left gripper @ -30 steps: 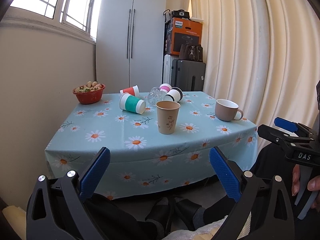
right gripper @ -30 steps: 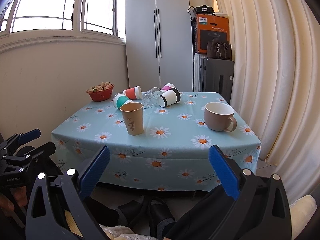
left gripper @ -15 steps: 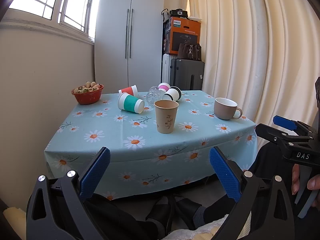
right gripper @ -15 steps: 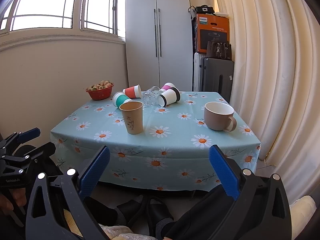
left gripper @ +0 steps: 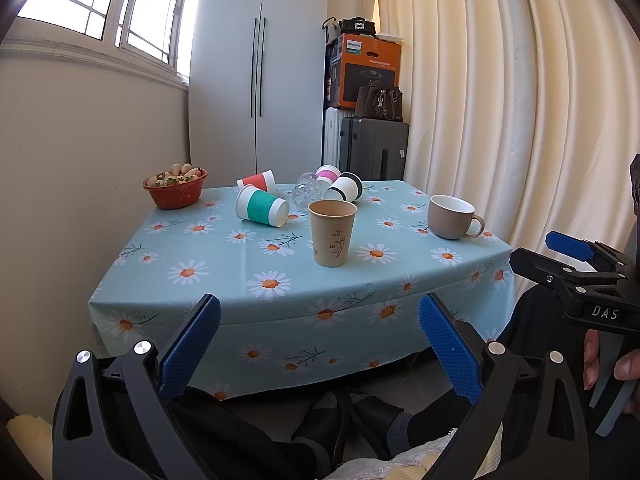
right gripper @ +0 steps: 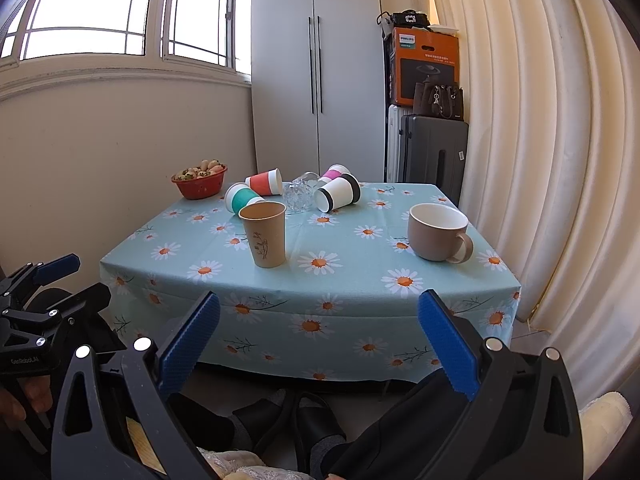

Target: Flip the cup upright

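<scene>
Both units were held low in front of the counter (left gripper: 240, 304), short of its near edge and touching nothing. The left hand-held gripper (left gripper: 319, 344) had its blue pads (left gripper: 188, 344) spread wide with only air between them. The right hand-held gripper (right gripper: 319, 344) was likewise spread wide and empty; it also appeared at the right edge of the left wrist view.

The counter carried a light blue cloth printed with daisies. Ahead of the left hand-held gripper, near the front centre of the cloth, a brown paper cup (left gripper: 332, 233) stood upright with its mouth up. Ahead of the right hand-held gripper and slightly to its right, a beige mug (right gripper: 438, 232) stood upright, handle pointing right.

Farther from both units, toward the back of the counter, a group of cups lay on their sides:
- green-banded cup (left gripper: 262, 211), just behind and left of the brown paper cup;
- red-banded cup (left gripper: 257, 181), behind the green-banded one;
- clear glass (left gripper: 306, 192), in the middle of the group;
- black-banded cup (right gripper: 337, 197), right of the glass, mouth toward the camera;
- pink-banded cup (left gripper: 328, 173), behind the black-banded one.

A red bowl (left gripper: 176, 196) of food sat at the far left corner.
</scene>
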A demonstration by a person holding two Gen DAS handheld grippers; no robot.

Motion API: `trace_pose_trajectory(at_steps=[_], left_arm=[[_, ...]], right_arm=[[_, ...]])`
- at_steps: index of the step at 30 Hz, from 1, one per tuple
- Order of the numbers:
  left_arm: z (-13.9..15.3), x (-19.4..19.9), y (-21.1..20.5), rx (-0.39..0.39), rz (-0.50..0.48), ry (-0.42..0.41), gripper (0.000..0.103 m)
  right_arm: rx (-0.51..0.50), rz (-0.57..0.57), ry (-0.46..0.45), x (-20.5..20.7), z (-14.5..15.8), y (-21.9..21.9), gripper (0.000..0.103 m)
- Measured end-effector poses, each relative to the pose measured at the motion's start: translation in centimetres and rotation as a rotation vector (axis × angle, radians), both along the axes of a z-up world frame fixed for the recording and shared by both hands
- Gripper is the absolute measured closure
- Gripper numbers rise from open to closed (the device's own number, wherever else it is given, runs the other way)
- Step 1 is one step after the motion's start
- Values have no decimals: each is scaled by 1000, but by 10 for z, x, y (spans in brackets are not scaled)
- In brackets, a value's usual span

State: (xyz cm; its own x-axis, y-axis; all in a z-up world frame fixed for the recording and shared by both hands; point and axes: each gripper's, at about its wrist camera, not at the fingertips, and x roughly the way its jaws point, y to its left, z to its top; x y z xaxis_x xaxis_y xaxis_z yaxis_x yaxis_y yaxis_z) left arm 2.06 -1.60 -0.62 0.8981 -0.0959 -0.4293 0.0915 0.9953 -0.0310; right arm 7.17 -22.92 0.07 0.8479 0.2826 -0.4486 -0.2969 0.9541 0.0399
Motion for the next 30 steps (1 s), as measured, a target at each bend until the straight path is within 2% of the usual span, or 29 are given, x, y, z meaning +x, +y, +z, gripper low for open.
trace_pose_trajectory(at_steps=[30], left_arm=[[0, 0, 0, 3, -1, -1, 6]], right_arm=[[-2, -1, 2, 0, -1, -2, 5]])
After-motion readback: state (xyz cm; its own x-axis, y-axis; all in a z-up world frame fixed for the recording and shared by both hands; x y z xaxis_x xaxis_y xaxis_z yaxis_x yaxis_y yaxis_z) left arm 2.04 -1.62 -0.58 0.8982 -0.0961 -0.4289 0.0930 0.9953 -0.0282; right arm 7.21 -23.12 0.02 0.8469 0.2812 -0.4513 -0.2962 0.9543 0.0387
